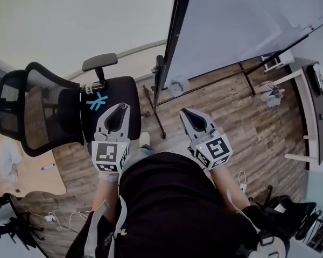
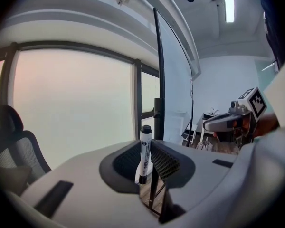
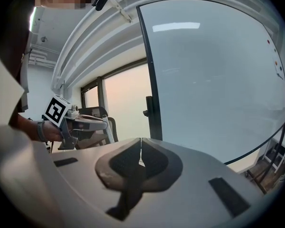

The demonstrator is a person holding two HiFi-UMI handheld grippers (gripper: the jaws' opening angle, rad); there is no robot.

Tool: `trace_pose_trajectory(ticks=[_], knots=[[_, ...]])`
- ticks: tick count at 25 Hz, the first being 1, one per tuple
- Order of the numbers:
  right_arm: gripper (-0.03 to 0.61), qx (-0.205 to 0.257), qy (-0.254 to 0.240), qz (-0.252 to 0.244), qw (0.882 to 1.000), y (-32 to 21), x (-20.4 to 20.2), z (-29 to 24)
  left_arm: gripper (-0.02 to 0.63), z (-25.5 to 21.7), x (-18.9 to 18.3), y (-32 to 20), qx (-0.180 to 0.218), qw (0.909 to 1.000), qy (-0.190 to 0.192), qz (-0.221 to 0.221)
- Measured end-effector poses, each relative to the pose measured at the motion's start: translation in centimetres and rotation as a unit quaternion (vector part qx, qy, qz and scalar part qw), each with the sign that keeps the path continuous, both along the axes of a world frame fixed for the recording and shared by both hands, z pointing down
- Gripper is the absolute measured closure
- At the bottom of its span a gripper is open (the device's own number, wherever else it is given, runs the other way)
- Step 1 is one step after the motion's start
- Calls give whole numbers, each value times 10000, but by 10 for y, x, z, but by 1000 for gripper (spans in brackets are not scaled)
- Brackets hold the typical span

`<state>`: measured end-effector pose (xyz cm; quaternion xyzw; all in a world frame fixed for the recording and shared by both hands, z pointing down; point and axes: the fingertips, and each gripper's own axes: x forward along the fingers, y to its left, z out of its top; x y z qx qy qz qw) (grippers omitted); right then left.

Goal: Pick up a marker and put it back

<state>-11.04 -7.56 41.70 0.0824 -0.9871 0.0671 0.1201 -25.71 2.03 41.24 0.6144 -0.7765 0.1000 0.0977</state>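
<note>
Already the marker stands upright, pinched in the left gripper — the pick-up looks done. The right gripper is closed on nothing. Next, I judge: carry it to the whiteboard and release gently.

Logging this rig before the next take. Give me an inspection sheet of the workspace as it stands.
Surface: wooden floor; no worktop under the grippers.
Job's things: marker upright, clamped in the left gripper.
Clutter: pen-like item on a pale board at left.
Grippers: left shut on the marker; right gripper shut, empty.
Cables: white cables loose on the floor.
Surroundings: whiteboard ahead, office chair at left.
</note>
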Motion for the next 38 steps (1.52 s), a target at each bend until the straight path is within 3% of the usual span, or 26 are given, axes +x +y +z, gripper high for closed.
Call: trace_pose_trajectory(ticks=[17, 38], knots=[[563, 18, 46, 140, 9999, -2, 8, 1, 541, 3, 7, -6, 34, 9999, -22, 133], [563, 5, 70, 1085, 9941, -32, 60, 2, 541, -16, 55, -78, 124, 9908, -337, 1308]])
